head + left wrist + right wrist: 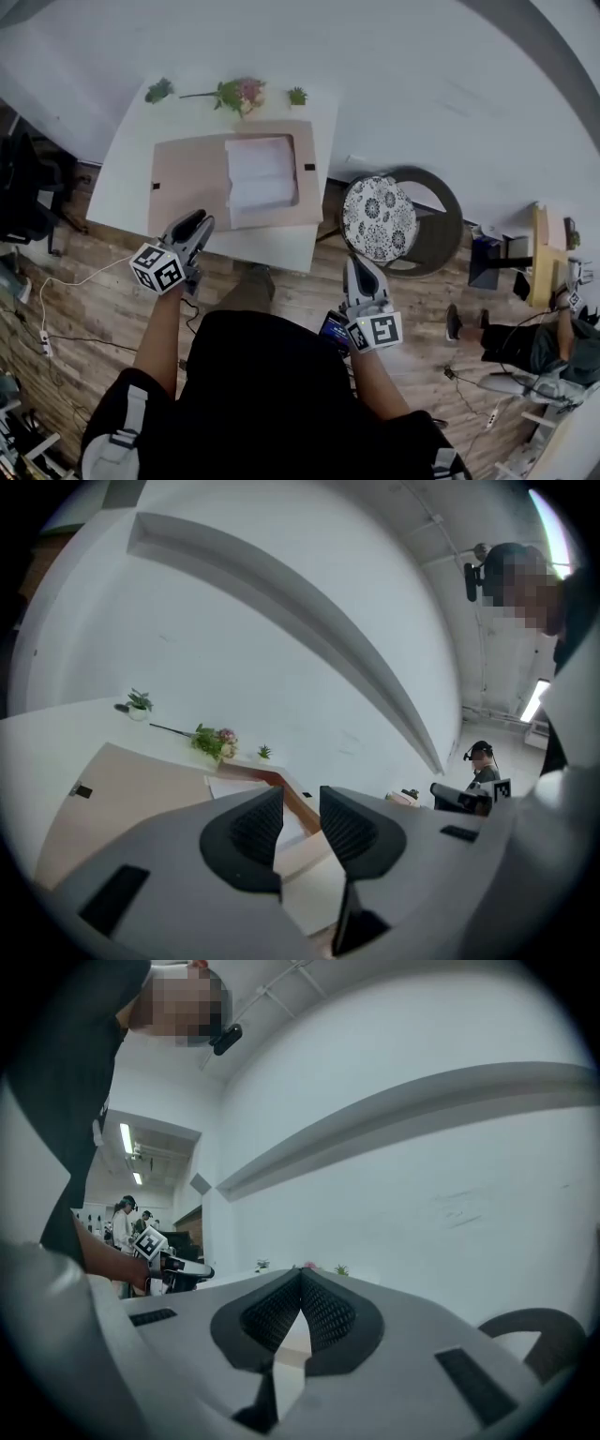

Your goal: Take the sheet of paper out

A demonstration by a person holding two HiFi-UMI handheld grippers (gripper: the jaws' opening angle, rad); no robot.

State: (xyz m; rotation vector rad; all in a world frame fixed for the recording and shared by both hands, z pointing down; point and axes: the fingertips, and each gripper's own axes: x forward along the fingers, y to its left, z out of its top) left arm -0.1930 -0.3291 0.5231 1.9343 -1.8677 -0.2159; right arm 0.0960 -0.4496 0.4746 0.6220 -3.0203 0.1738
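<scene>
Task unstarted: the sheet of paper [260, 176] lies in the tan folder [187, 178], upper centre; your left gripper [199, 223] gapes empty beside it, your right gripper [357, 269] clenched on nothing.

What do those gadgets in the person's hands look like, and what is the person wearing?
The left gripper and right gripper are pale grey plastic, each with two tapered jaws lined with black ribbed pads. Each carries a white cube printed with black square markers. The person wears a black top with grey shoulder straps.
</scene>
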